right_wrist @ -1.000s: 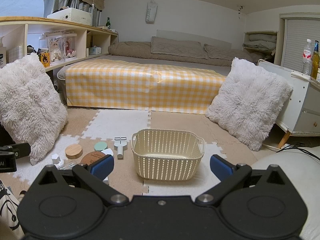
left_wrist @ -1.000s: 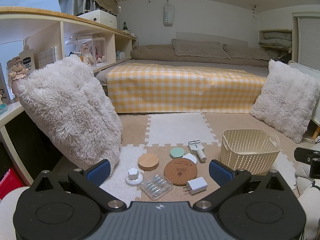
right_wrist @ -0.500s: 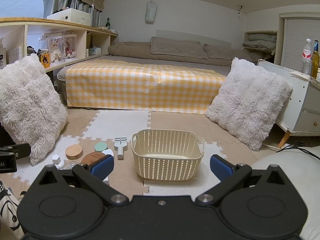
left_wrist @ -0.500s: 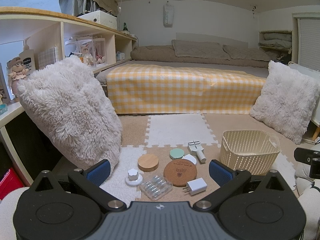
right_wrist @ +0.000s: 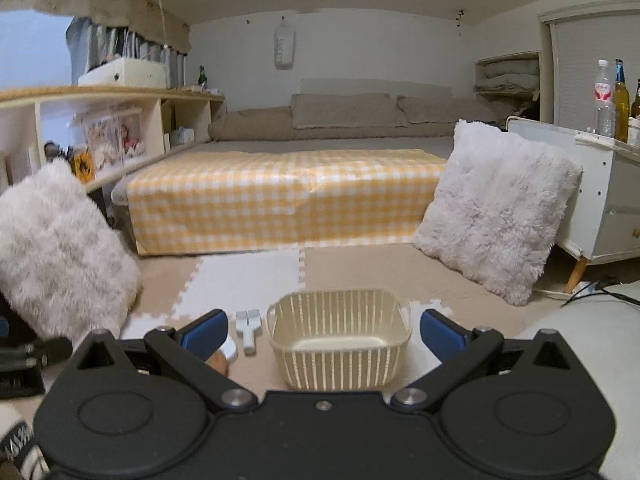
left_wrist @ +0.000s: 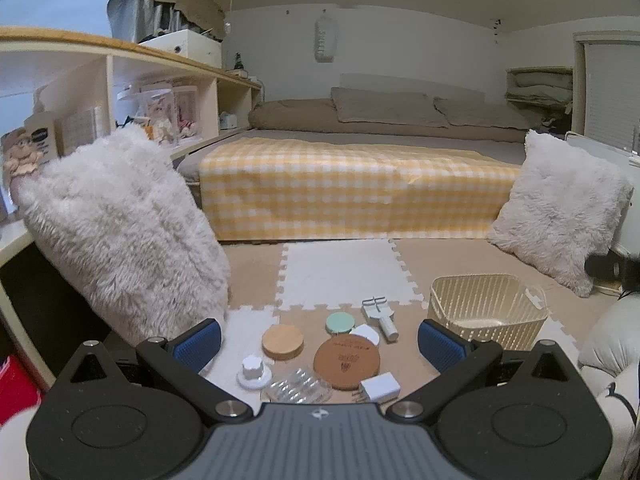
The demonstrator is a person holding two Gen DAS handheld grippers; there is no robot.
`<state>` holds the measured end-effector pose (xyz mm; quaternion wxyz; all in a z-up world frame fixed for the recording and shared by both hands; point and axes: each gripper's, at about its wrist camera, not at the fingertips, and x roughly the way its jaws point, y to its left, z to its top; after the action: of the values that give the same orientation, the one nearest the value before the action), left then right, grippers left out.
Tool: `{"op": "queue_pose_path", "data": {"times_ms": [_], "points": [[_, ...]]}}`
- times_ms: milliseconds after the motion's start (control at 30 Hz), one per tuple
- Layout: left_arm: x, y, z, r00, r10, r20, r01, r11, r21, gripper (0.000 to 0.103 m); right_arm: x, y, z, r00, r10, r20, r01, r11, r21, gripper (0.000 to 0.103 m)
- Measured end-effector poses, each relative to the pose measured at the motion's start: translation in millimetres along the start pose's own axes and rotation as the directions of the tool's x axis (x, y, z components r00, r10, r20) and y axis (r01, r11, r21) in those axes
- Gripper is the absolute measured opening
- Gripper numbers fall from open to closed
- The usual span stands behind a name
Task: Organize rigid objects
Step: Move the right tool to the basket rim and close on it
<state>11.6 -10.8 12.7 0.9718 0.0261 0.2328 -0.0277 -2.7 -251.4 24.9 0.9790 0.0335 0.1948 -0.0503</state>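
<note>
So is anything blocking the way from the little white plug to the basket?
Nothing visible does. The white plug lies on the mat beside the cork coaster, and bare mat runs from it to the cream basket. The basket looks empty. The left gripper is open above the items.

A low bed draped in yellow gingham fills the far side of a white-walled room, fluffy cushions flanking it on beige-and-white foam floor mats, open shelving at left.

The right hand-held gripper, jaws spread, frames an empty cream basket.
</note>
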Motion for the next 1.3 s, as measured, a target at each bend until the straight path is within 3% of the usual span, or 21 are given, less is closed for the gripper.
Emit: {"op": "queue_pose_path", "data": {"times_ms": [167,367,533,733,867,1100,1233,1300], "points": [[12,-1,17,1.0,0.01,0.024,-0.011,1.0,0.02,0.103,19,-10,29,0.996,-0.058,0.061,0.057,0.998,0.011,0.103],[36,0,38,1.0,-0.018,0.017,0.018,1.0,-0.002,0.103,58,-31,56,0.994,-0.088,0.066,0.084,0.995,0.058,0.103],[63,1,54,1.0,-0.001,-0.004,0.001,1.0,-0.014,0.103,100,-47,64,0.995,-0.101,0.027,0.099,0.993,0.067,0.103],[99,-2,66,1.0,0.008,0.005,-0.008,0.998,0.059,0.103,154,-67,55,0.983,-0.181,-0.018,0.182,0.98,0.083,0.103],[128,-9,68,0.999,-0.008,-0.048,0.014,0.993,0.119,0.103,188,-80,42,0.974,-0.211,-0.081,0.218,0.971,0.096,0.103],[167,-13,60,0.99,-0.037,-0.136,0.056,0.989,0.137,0.103,231,-98,26,0.963,-0.119,-0.243,0.14,0.987,0.073,0.103],[189,-12,58,0.98,-0.054,-0.189,0.076,0.991,0.112,0.103,251,-106,13,0.936,-0.097,-0.34,0.126,0.99,0.066,0.102],[200,-13,56,0.974,-0.068,-0.215,0.092,0.99,0.105,0.103,260,-110,5,0.921,-0.061,-0.385,0.094,0.993,0.068,0.095]]}}
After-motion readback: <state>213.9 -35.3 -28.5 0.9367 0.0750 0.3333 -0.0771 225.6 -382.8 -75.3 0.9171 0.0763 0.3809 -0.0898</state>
